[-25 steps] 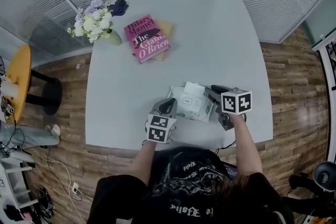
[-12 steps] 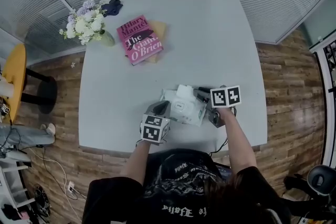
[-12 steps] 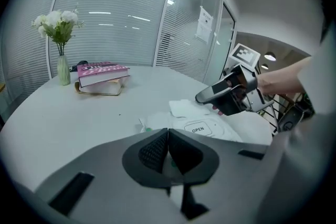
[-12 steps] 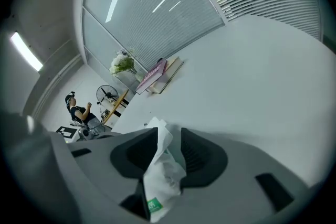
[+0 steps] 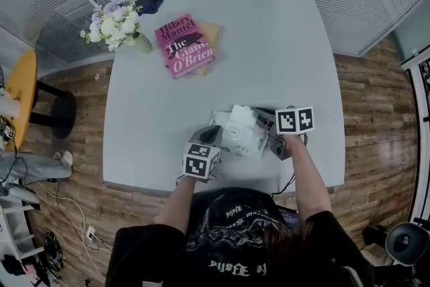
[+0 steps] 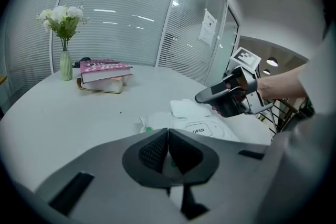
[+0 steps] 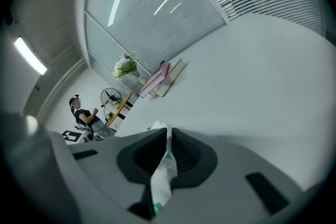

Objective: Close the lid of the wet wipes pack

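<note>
The white wet wipes pack [image 5: 235, 138] lies near the table's front edge, and its "OPEN" label [image 6: 198, 130] lies flat on top. A white sheet [image 5: 243, 115] stands up at its far side. My left gripper [image 5: 213, 134] sits at the pack's left end. Its pads [image 6: 157, 150] are together, with a sliver of green-printed film between them. My right gripper [image 5: 267, 126] is at the pack's right end. Its jaws have just been closing, and the pack's white, green-printed edge [image 7: 164, 165] is now pinched between the pads.
A pink book [image 5: 183, 46] lies on a tan one at the back left of the grey table [image 5: 282, 44]. A vase of flowers [image 5: 117, 27] and a dark object [image 5: 151, 5] are beside it. A yellow stool [image 5: 23, 101] stands off the left edge. A person [image 7: 84, 115] sits far off.
The right gripper has come in a little closer to the pack's right end. The left gripper stays at the left end. The head view has shifted slightly.
</note>
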`<state>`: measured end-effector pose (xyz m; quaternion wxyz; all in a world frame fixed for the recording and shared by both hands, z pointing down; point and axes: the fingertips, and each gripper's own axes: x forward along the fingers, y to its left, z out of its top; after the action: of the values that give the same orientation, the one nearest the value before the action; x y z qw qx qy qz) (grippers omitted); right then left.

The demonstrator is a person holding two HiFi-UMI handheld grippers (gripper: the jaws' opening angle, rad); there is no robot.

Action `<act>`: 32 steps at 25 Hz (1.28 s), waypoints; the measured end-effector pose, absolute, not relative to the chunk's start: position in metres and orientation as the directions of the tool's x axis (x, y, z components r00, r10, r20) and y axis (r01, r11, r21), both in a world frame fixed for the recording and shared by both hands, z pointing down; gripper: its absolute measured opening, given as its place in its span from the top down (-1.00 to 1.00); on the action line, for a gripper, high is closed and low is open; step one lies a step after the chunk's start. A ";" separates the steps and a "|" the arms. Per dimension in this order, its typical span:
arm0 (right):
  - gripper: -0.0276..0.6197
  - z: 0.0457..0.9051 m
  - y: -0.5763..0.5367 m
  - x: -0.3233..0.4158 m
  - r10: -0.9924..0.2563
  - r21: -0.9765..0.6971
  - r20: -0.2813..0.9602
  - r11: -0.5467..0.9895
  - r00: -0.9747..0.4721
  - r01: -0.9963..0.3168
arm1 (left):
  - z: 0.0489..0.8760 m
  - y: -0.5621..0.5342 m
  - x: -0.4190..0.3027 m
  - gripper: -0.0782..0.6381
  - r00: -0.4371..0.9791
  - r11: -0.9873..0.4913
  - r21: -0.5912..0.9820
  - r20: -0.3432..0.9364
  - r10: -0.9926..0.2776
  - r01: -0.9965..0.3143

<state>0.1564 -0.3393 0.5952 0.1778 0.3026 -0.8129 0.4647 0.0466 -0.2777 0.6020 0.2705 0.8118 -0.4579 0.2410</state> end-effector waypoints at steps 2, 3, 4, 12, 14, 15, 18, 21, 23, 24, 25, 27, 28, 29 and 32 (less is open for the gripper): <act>0.83 0.589 -0.340 0.155 -0.338 -0.648 0.557 0.395 -0.759 -0.651 | 0.602 -0.278 0.046 0.76 0.467 -0.430 0.226 0.636 -0.615 -0.874; 0.84 0.585 -0.339 0.155 -0.345 -0.648 0.547 0.402 -0.763 -0.646 | 0.601 -0.278 0.046 0.76 0.468 -0.427 0.231 0.634 -0.615 -0.874; 0.85 0.580 -0.339 0.154 -0.353 -0.647 0.536 0.411 -0.767 -0.642 | 0.601 -0.278 0.046 0.76 0.469 -0.424 0.236 0.633 -0.616 -0.875; 0.89 0.563 -0.327 0.145 -0.361 -0.612 0.518 0.477 -0.775 -0.631 | 0.602 -0.278 0.044 0.76 0.486 -0.409 0.277 0.626 -0.610 -0.870; 0.89 0.559 -0.324 0.143 -0.363 -0.596 0.518 0.496 -0.774 -0.631 | 0.602 -0.277 0.043 0.76 0.491 -0.400 0.292 0.620 -0.612 -0.869; 0.89 0.557 -0.322 0.142 -0.364 -0.586 0.519 0.508 -0.774 -0.632 | 0.602 -0.277 0.043 0.76 0.492 -0.398 0.296 0.617 -0.614 -0.868; 0.89 0.551 -0.317 0.139 -0.368 -0.550 0.522 0.544 -0.769 -0.634 | 0.602 -0.277 0.043 0.76 0.492 -0.396 0.298 0.609 -0.622 -0.869; 0.88 0.548 -0.311 0.135 -0.367 -0.504 0.535 0.585 -0.761 -0.636 | 0.602 -0.277 0.043 0.76 0.494 -0.387 0.309 0.605 -0.625 -0.869; 0.88 0.545 -0.307 0.132 -0.366 -0.470 0.545 0.612 -0.754 -0.636 | 0.602 -0.278 0.043 0.76 0.490 -0.384 0.306 0.603 -0.629 -0.871; 0.88 0.545 -0.305 0.131 -0.369 -0.452 0.550 0.623 -0.749 -0.638 | 0.603 -0.279 0.042 0.76 0.487 -0.384 0.302 0.604 -0.631 -0.872; 0.88 0.544 -0.304 0.130 -0.372 -0.434 0.555 0.633 -0.744 -0.641 | 0.603 -0.279 0.042 0.76 0.485 -0.383 0.301 0.605 -0.632 -0.873; 0.87 0.543 -0.300 0.128 -0.376 -0.405 0.564 0.650 -0.735 -0.643 | 0.603 -0.278 0.042 0.76 0.486 -0.381 0.304 0.605 -0.631 -0.873; 0.87 0.542 -0.299 0.127 -0.377 -0.389 0.568 0.660 -0.732 -0.642 | 0.603 -0.278 0.042 0.76 0.486 -0.380 0.305 0.604 -0.631 -0.873; 0.87 0.542 -0.296 0.126 -0.377 -0.370 0.574 0.672 -0.727 -0.641 | 0.603 -0.278 0.042 0.76 0.485 -0.380 0.303 0.603 -0.633 -0.874; 0.86 0.541 -0.289 0.122 -0.377 -0.310 0.594 0.708 -0.711 -0.634 | 0.602 -0.277 0.041 0.76 0.468 -0.375 0.284 0.599 -0.649 -0.883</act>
<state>0.1221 -0.2889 0.5407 0.2523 0.2844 -0.8890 0.2552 0.0412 -0.2774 0.6025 0.2938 0.8049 -0.4757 0.1986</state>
